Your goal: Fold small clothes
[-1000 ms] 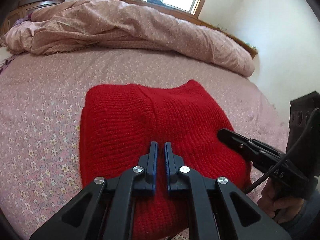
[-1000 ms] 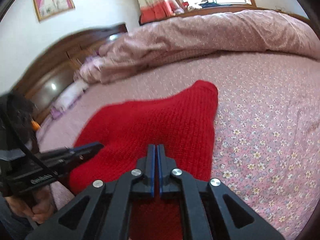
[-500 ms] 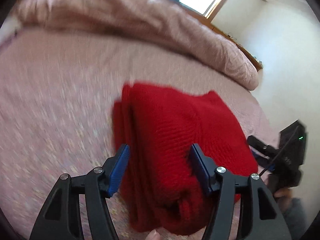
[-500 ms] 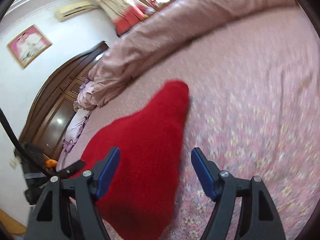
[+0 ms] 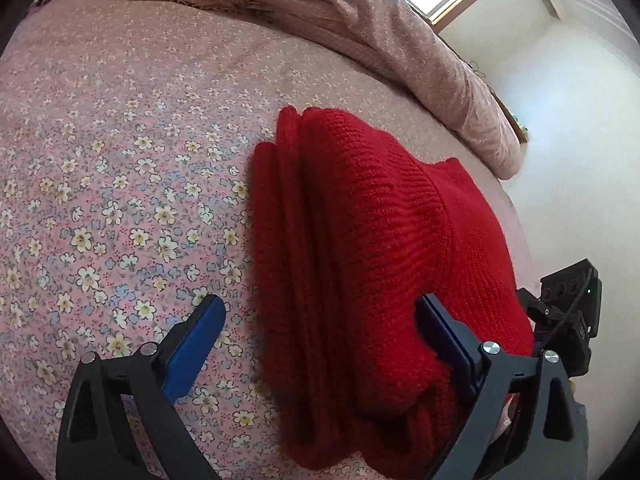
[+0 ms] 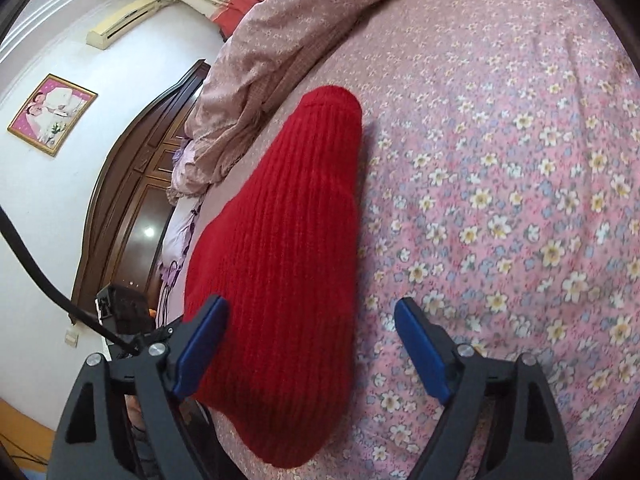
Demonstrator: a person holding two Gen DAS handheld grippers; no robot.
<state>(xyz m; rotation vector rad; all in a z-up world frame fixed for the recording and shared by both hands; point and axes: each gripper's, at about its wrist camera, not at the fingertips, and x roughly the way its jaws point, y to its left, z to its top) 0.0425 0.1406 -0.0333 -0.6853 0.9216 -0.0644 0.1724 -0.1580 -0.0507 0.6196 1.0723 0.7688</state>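
A folded red knit sweater [image 5: 372, 248] lies on the flowered pink bedsheet [image 5: 120, 184]. My left gripper [image 5: 320, 336] is open wide, its jaws straddling the sweater's near left edge, one blue pad [image 5: 192, 344] over the sheet, the other against the knit. The sweater also shows in the right wrist view [image 6: 288, 264]. My right gripper [image 6: 312, 344] is open wide, straddling the sweater's near right edge, empty. The right gripper's body [image 5: 568, 320] shows at the left wrist view's right edge.
A bunched pink quilt [image 5: 320, 12] lies along the far side of the bed. A dark wooden headboard [image 6: 132, 208] and pillow stand at the left in the right wrist view. White walls and a window lie beyond.
Both grippers went from shut over the sweater to wide open, and tilted apart to the sweater's left and right edges. The sweater stays folded on the bed.
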